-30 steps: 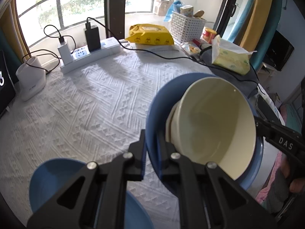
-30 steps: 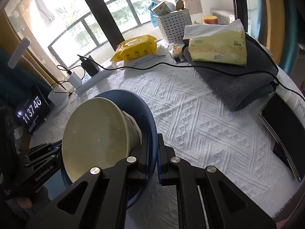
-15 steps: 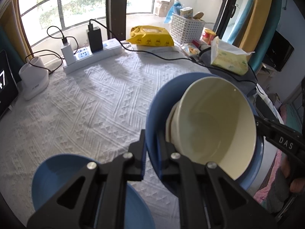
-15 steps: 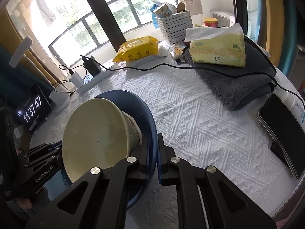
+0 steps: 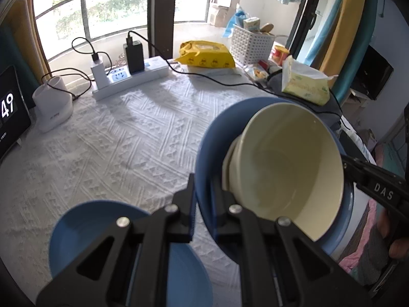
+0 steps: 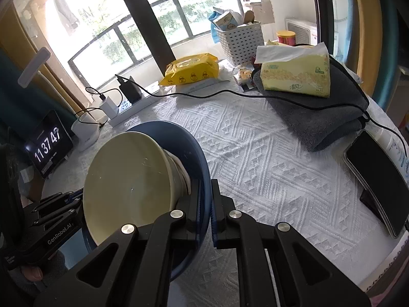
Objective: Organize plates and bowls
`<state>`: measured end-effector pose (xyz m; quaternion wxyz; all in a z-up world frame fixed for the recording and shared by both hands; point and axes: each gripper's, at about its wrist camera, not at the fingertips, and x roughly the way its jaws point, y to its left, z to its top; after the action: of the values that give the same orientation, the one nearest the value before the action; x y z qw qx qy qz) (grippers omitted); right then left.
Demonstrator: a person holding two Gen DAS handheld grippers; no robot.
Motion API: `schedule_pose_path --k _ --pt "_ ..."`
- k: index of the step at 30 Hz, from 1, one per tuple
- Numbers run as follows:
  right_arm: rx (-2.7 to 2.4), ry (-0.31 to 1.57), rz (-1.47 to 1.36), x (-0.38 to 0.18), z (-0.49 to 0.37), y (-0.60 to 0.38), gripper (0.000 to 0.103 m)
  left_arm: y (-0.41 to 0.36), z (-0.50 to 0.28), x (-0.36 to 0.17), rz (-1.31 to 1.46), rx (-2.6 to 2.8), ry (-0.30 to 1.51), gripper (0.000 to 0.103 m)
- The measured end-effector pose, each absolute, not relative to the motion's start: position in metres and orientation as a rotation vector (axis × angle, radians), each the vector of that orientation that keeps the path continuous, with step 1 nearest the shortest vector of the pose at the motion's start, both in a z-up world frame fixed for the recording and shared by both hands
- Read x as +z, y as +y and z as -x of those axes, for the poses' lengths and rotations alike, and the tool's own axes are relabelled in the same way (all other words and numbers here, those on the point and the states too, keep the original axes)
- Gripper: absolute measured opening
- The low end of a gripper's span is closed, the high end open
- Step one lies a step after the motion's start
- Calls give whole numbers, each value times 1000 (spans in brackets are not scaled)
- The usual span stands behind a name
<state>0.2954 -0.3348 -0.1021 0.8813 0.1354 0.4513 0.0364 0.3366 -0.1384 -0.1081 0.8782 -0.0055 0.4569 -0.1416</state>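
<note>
white cloth (image 5: 122, 138) below. both grippers, left (image 5: 204, 192) and right (image 6: 205, 199), clamp the blue plate (image 5: 212, 138) carrying a cream bowl (image 5: 288, 158); second blue plate (image 5: 89, 230) awaits stacking.

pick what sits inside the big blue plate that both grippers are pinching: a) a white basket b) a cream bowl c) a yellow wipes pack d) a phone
b, the cream bowl rests in the blue plate, whose rim the left gripper and right gripper each clamp from opposite sides.
</note>
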Motion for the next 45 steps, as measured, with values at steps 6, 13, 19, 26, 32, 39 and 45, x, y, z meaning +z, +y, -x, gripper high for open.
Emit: schedule_pose_path --k 6,13,19,26,32,39,45 --pt "82 933 -273 -96 -293 -328 9 -130 -331 -103 21 -289 942 7" --pt "94 925 -259 -89 -293 -318 9 -119 -328 -97 34 -281 930 7" --pt "105 922 -250 -86 -293 -308 9 -106 -324 -94 51 -273 923 7" --pt "119 919 -232 -81 -295 -295 9 -91 -320 -91 75 -259 914 7" --pt "133 918 -221 -78 -297 -284 9 -79 -318 -89 88 -245 910 7" --pt "155 915 -210 -76 -298 -270 9 -63 -314 -86 101 -226 901 7" --pt "169 913 -202 -75 -298 -258 9 -53 -311 -85 110 -209 896 7"
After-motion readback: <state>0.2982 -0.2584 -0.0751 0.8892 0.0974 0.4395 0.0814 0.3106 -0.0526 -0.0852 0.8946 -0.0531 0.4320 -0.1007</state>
